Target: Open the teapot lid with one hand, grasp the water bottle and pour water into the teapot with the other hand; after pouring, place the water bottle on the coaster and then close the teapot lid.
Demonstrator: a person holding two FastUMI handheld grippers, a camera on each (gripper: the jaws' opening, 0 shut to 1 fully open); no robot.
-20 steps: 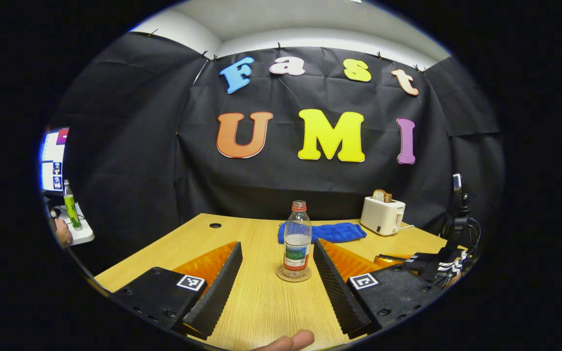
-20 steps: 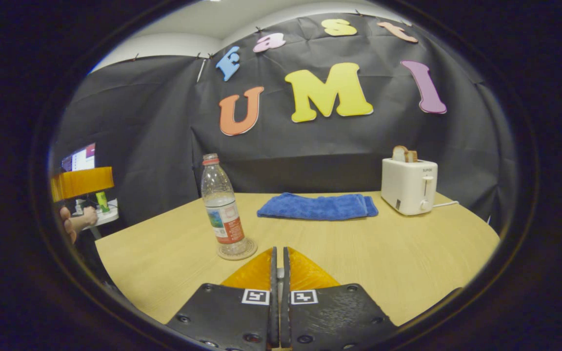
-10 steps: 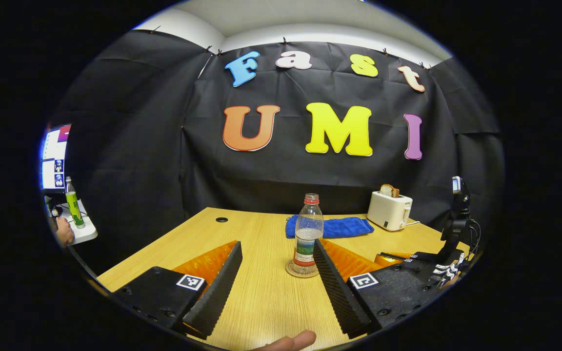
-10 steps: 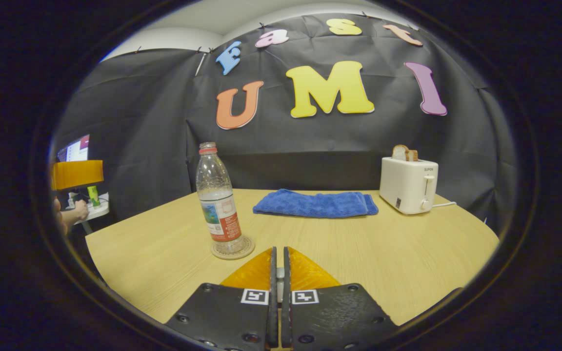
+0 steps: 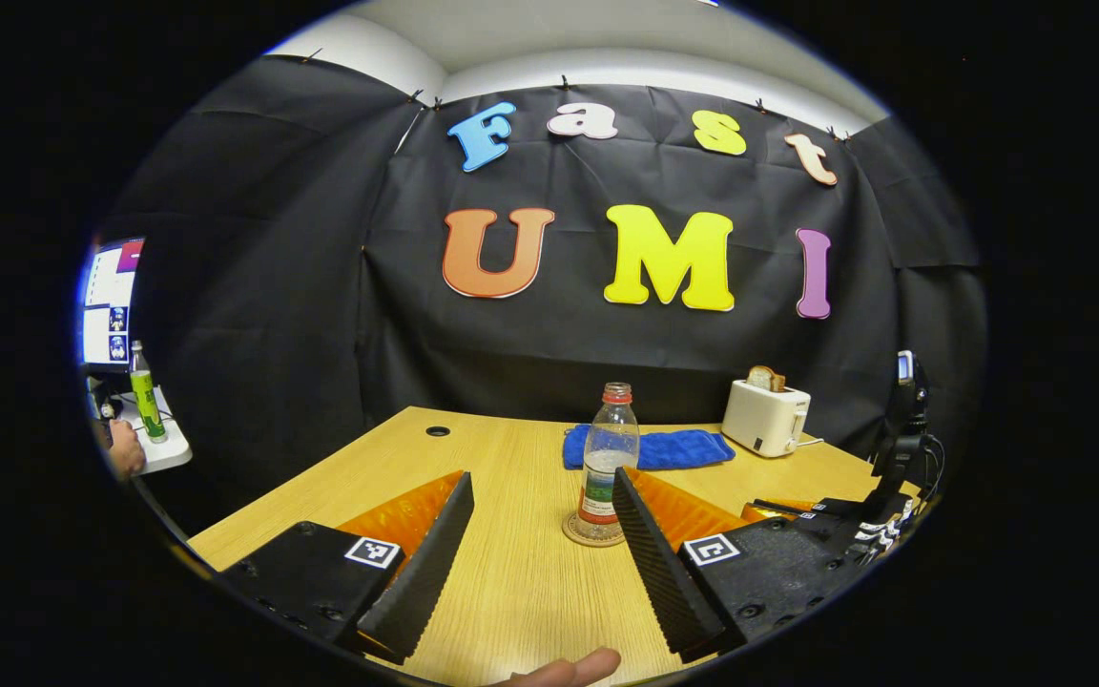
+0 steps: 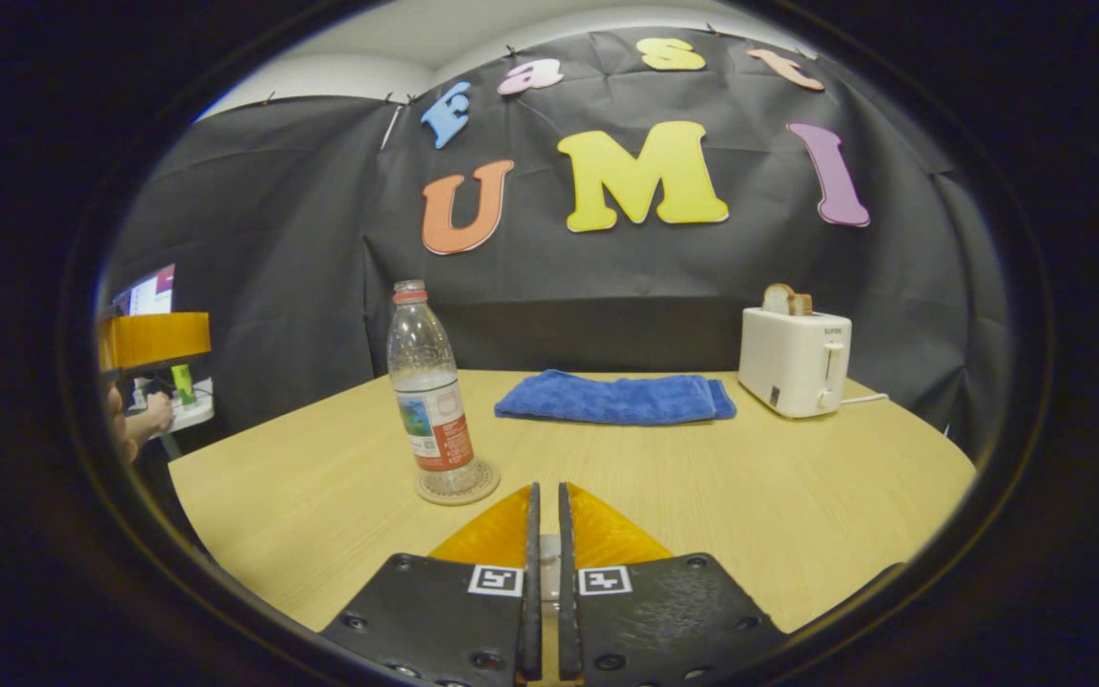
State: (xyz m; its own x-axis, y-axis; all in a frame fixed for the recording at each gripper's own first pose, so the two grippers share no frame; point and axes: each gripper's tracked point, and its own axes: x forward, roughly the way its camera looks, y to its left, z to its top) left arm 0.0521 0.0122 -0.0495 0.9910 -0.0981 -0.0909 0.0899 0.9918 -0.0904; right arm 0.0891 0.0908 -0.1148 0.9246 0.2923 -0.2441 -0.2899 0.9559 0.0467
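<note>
At centre frame a clear plastic water bottle [image 5: 608, 458] with a red cap stands on its round woven coaster [image 5: 593, 530] on the wooden worktop [image 5: 511, 592], the left tool [image 5: 542, 489] spread empty before it and the right tool [image 6: 545, 515] pressed nearly together, suggesting a finished pour, with closing the teapot lid apparently next.

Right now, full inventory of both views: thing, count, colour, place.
Water bottle: 1, clear with red cap, upright on the coaster.
Coaster: 1, tan, on the table under the bottle.
Towel: 1, blue, folded, far side of table.
Toaster: 1, white, bread in slots, right of towel.
Table: 1, light wood.
Green bottle: 1, side shelf at left.
Left gripper: 1, jaws wide apart, bottle beyond them.
Right gripper: 1, jaws nearly together, nothing between.
</note>
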